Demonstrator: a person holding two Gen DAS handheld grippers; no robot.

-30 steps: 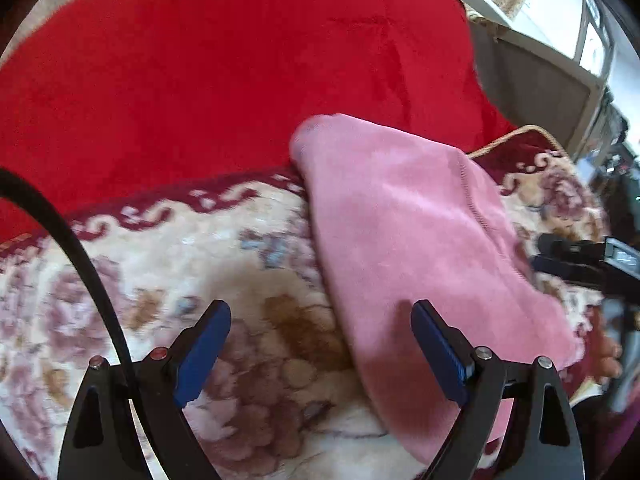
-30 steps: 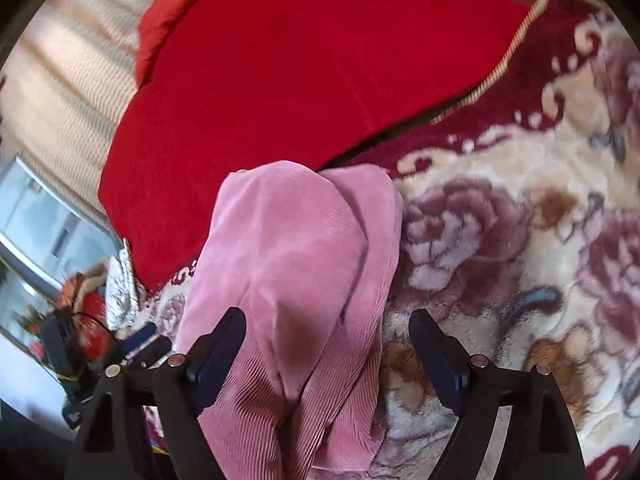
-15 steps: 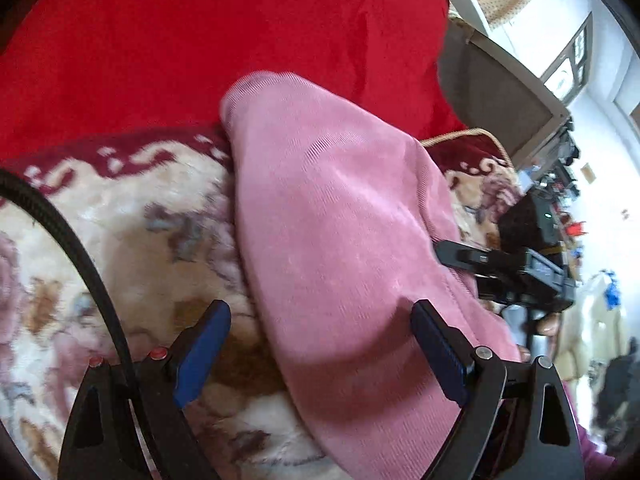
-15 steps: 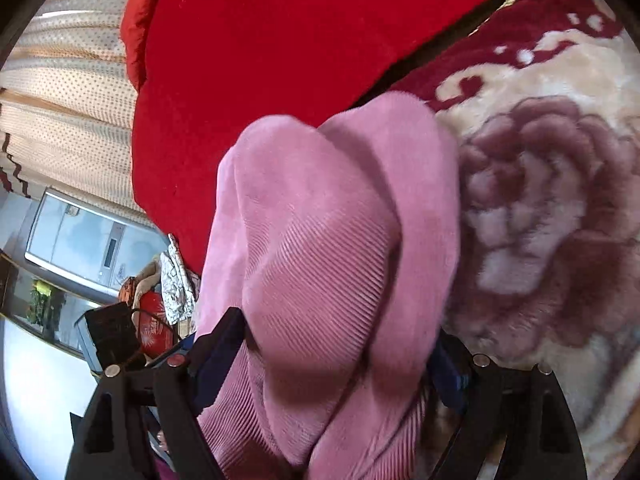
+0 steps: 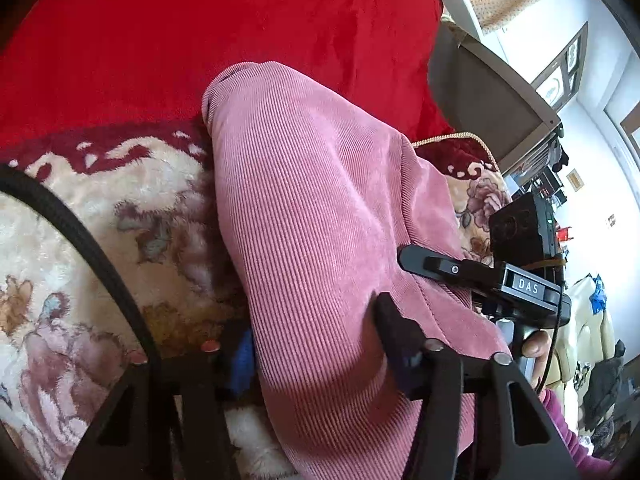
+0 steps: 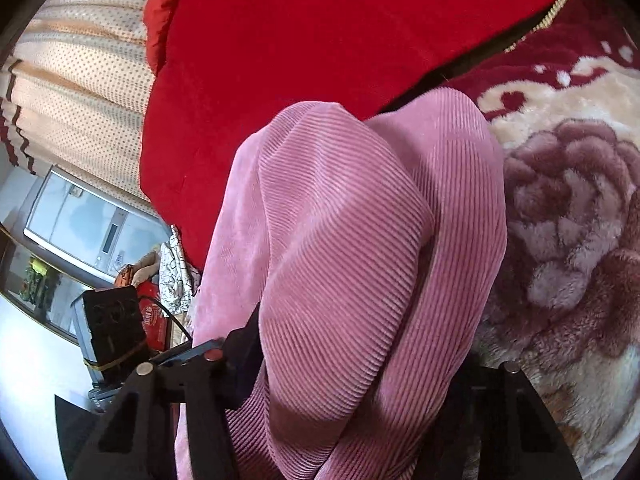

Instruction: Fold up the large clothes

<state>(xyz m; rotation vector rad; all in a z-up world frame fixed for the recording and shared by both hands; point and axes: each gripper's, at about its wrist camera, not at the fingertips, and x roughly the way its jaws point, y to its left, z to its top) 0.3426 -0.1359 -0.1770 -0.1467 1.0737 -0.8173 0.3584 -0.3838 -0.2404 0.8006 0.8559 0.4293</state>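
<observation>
In the left wrist view, the left gripper has closed in since half a second ago: its two fingers, then spread wide on either side, now pinch the near end of the one pink corduroy garment, which fills far more of the picture than before. The garment lies folded lengthwise on the floral blanket, its far end reaching the red cover. The left blue pad is mostly buried behind cloth, and a black cable crosses the blanket. At the right edge the right gripper touches the garment's far side; its tips are hidden there. In the right wrist view, the right gripper is clenched on the same garment, two stacked layers bulging between its two fingers; the cloth has risen closer than earlier and hides both pads. One large rose of the blanket shows beside it, and the red cover lies beyond.
</observation>
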